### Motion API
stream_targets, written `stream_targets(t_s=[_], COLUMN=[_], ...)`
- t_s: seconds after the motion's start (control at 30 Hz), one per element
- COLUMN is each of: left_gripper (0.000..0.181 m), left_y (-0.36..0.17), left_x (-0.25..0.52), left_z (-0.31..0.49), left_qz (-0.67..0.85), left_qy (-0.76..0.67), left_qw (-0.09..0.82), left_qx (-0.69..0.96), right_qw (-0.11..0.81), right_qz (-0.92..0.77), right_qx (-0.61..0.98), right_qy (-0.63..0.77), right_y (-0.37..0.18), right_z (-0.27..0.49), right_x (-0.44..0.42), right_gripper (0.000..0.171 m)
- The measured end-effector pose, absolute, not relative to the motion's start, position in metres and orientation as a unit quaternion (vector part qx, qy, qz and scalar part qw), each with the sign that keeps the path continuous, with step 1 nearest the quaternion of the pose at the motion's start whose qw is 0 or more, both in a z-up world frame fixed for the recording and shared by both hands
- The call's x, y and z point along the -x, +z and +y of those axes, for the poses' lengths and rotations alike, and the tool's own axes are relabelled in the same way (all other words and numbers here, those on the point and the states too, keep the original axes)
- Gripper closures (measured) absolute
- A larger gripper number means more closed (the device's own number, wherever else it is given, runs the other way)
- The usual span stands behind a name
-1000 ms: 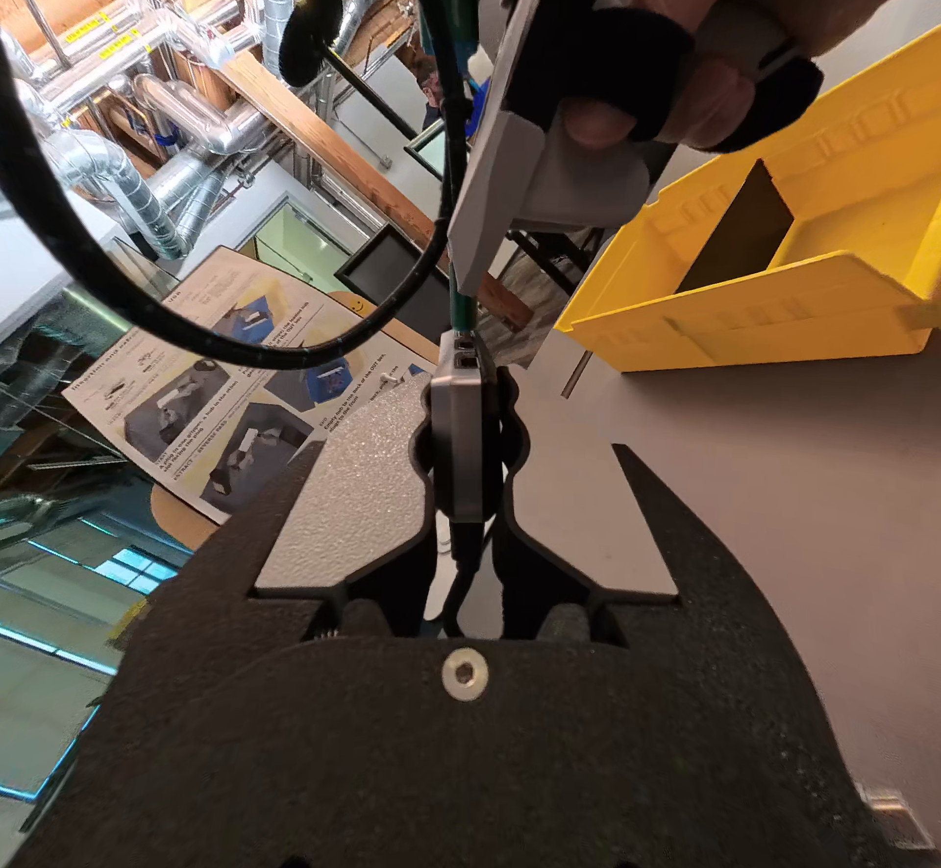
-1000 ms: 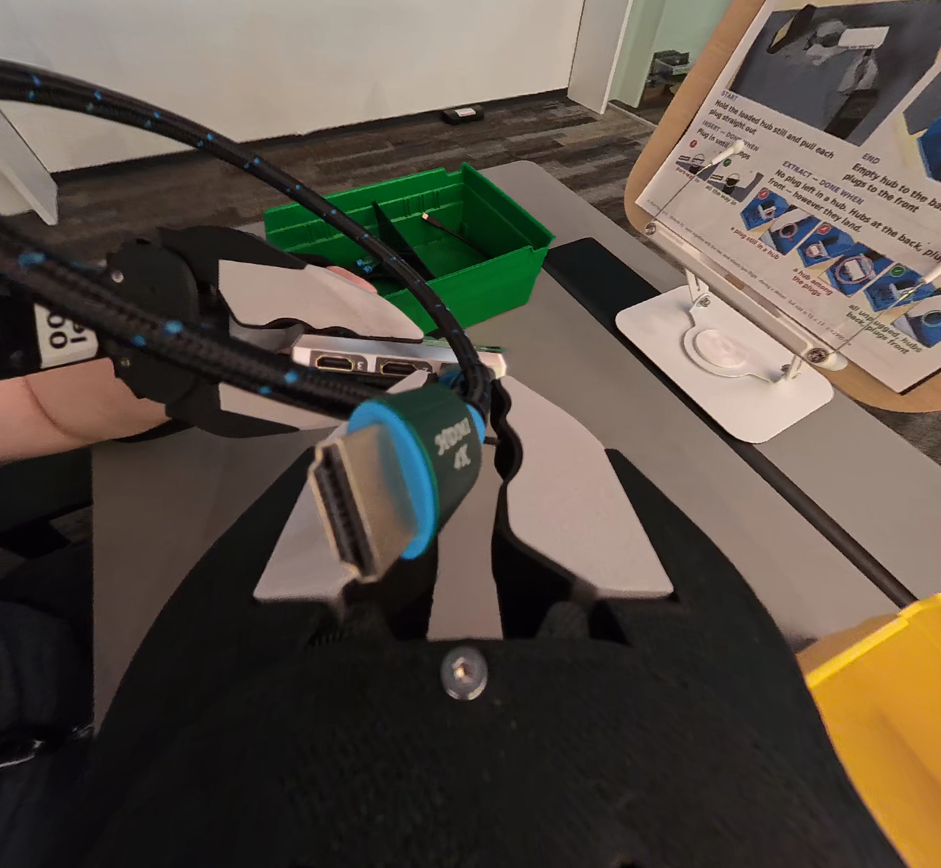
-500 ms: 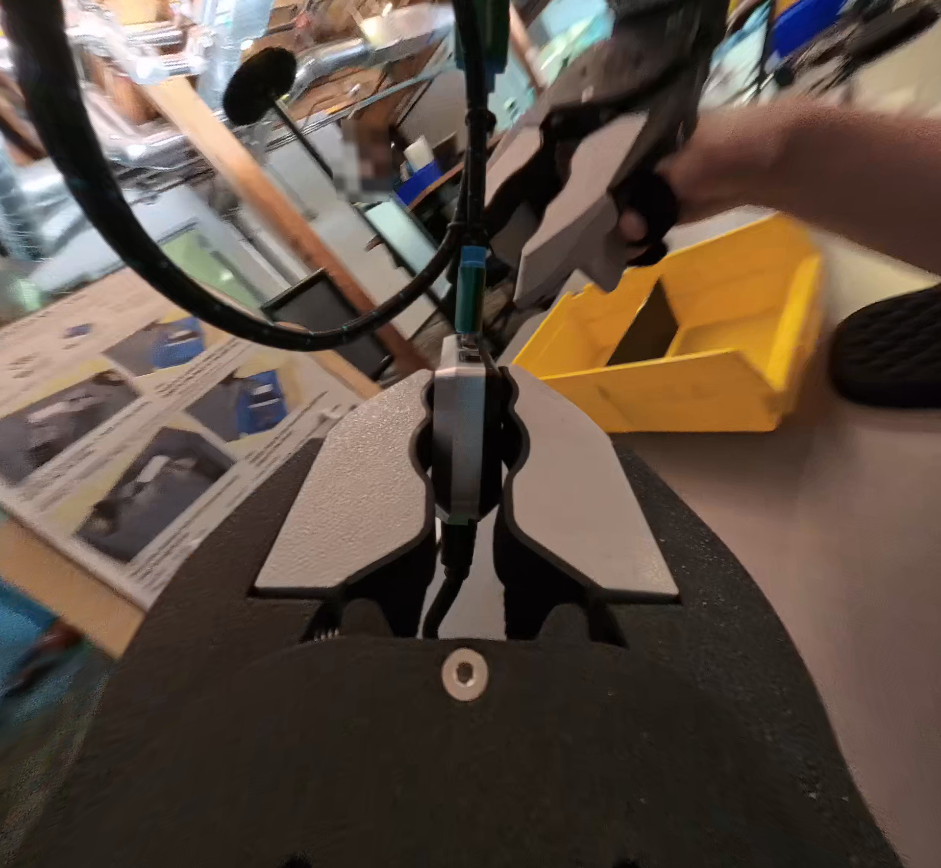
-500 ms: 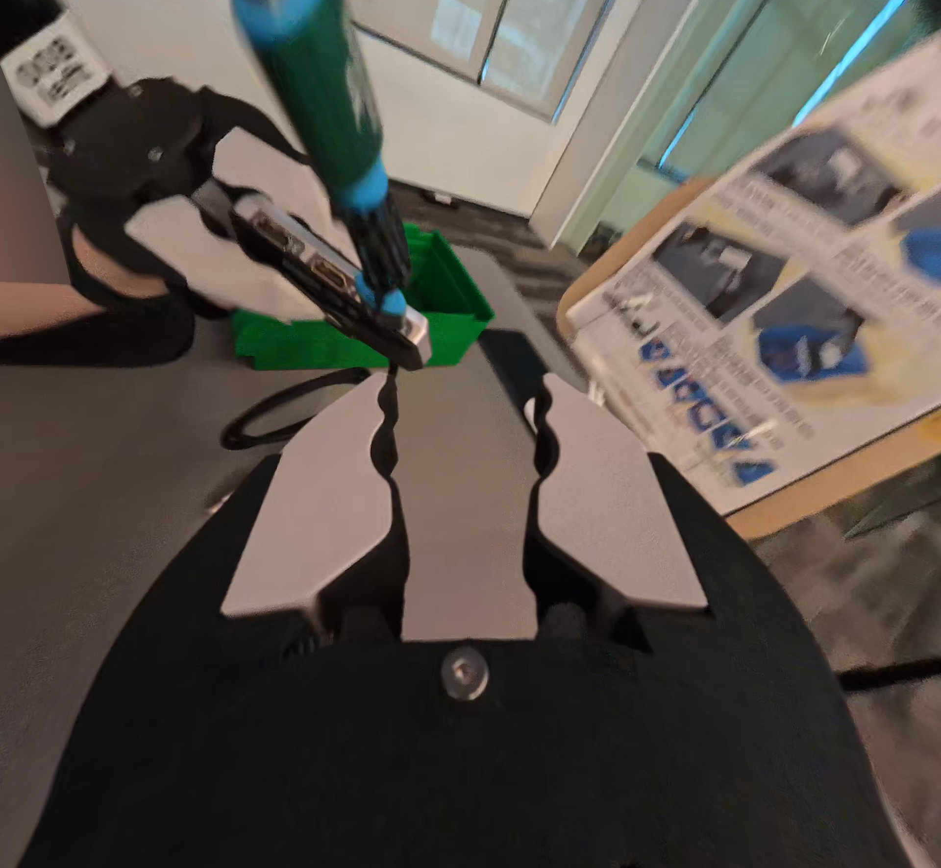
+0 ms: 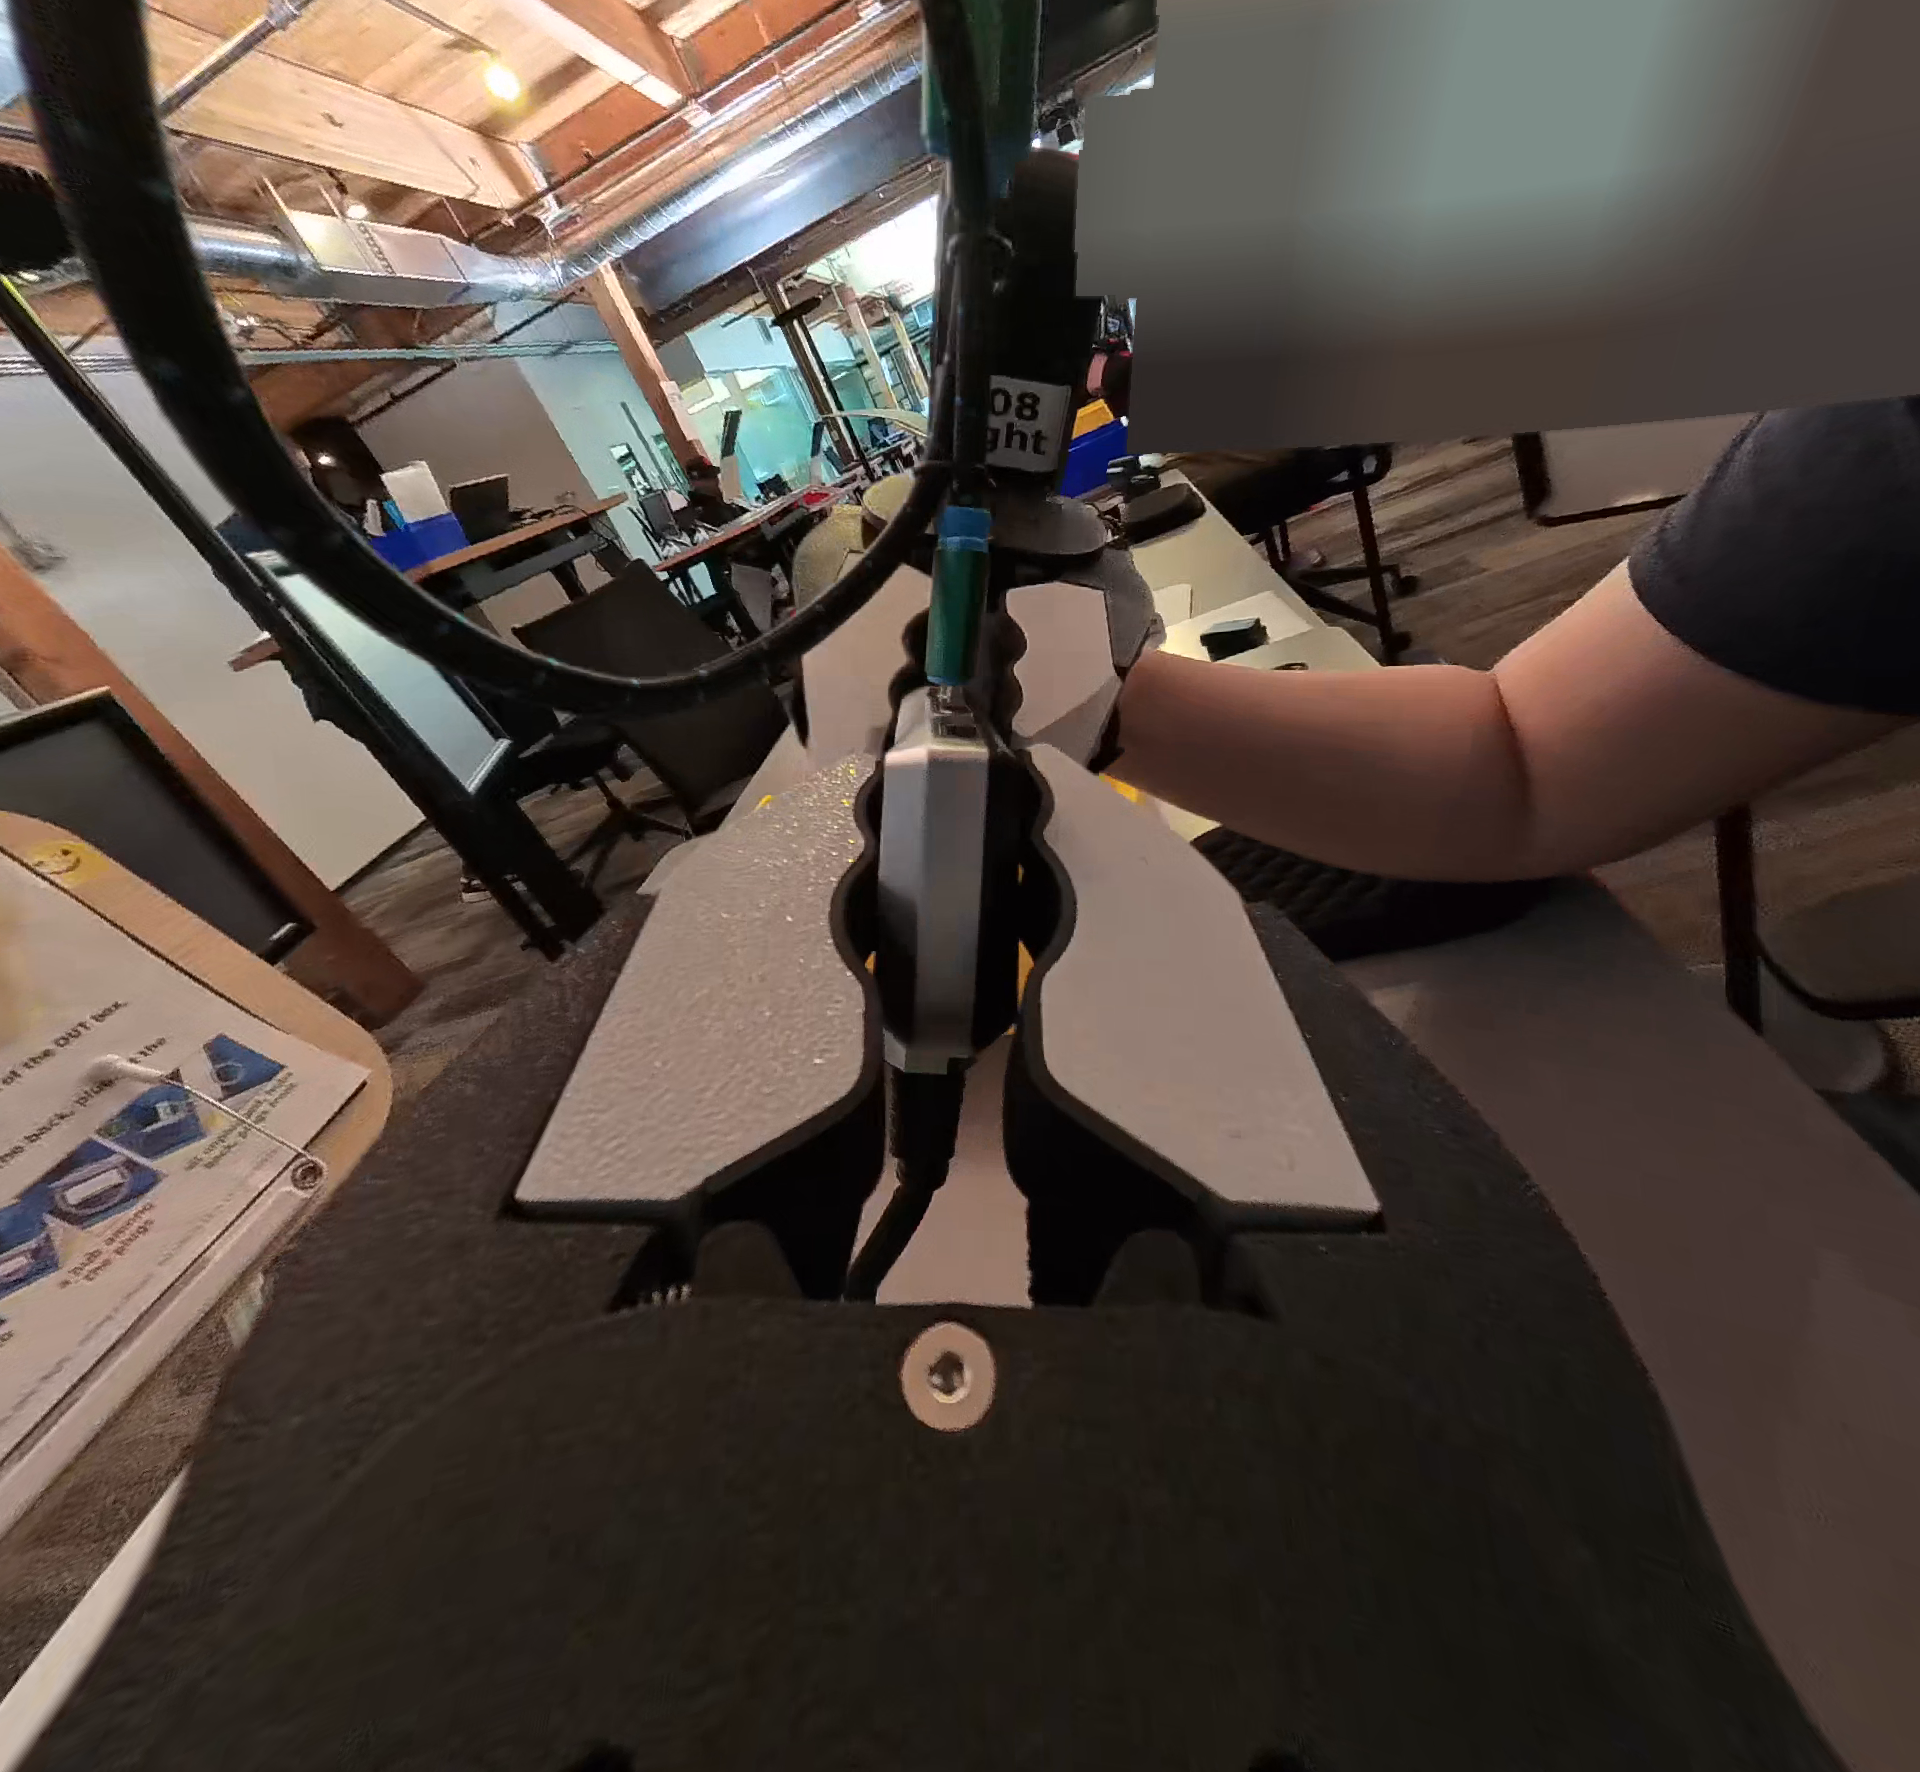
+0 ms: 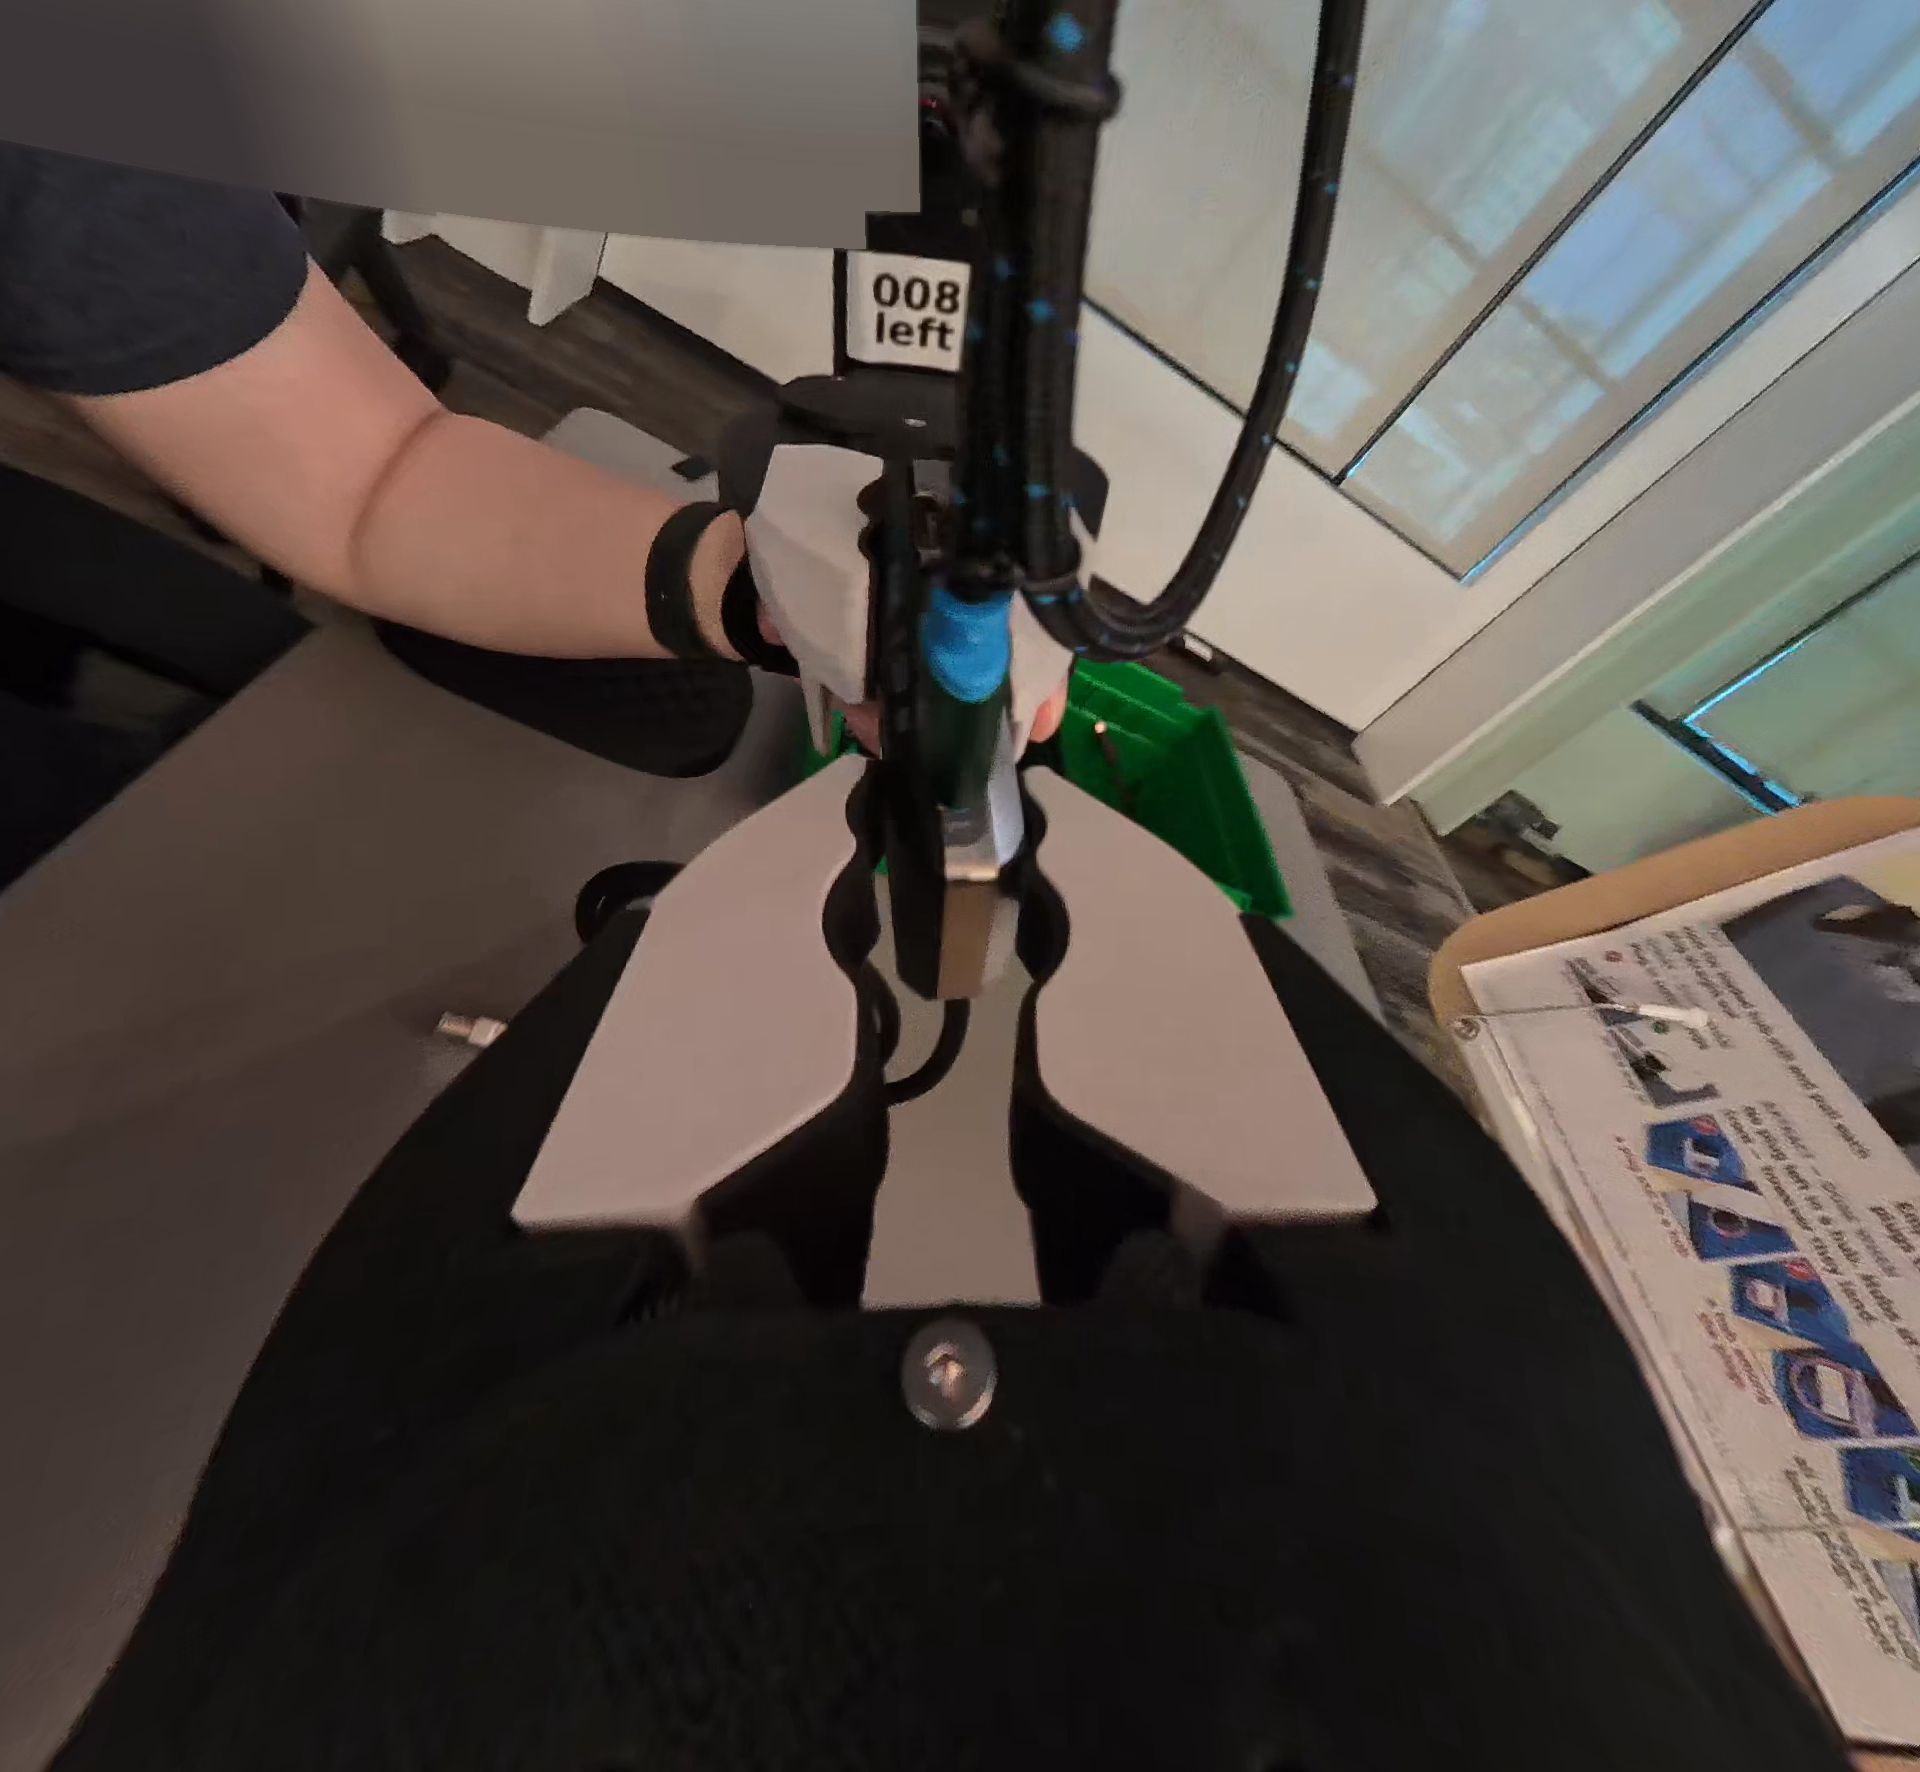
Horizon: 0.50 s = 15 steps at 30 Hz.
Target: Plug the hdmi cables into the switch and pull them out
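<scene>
Alignment decides the coming move: the silver switch (image 5: pixel 928 901) stands edge-on, clamped between the jaws of the left hand-held gripper (image 5: pixel 951 875), its long axis running straight ahead along the fingers. A green plug (image 5: pixel 952 616) with a blue collar sits in the port at its far end, in line with that axis, its black braided cable (image 5: pixel 312 517) looping up and away to the left. The right hand-held gripper (image 6: pixel 948 875) faces it head-on, jaws narrow around the switch's end, though whether they grip cannot be told. It is the nearer one to the plug, so a pull would likely run straight back along that axis.
</scene>
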<state>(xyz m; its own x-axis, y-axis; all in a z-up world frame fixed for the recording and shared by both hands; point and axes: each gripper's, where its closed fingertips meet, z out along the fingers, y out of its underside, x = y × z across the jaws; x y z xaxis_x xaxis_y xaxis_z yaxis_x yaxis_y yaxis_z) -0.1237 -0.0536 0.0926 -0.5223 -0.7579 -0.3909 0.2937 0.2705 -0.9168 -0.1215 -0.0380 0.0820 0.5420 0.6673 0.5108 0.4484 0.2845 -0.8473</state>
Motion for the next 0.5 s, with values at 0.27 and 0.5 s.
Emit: stream_targets(t_s=[0.27,0.5], left_gripper=[0.142,0.143], left_y=[0.129,0.156], left_x=[0.140,0.171], left_z=[0.005,0.044], left_qz=[0.603,0.569], left_qy=[-0.549,-0.536], left_qw=[0.520,0.555], left_qx=[0.255,0.285], right_qw=[0.666,0.695], right_qz=[-0.398,-0.322], right_qx=[0.630,0.636], right_qy=[0.033,-0.097], right_y=[0.096,0.172], right_z=[-0.025,-0.032], right_x=[0.088,0.034], right_gripper=[0.152,0.152])
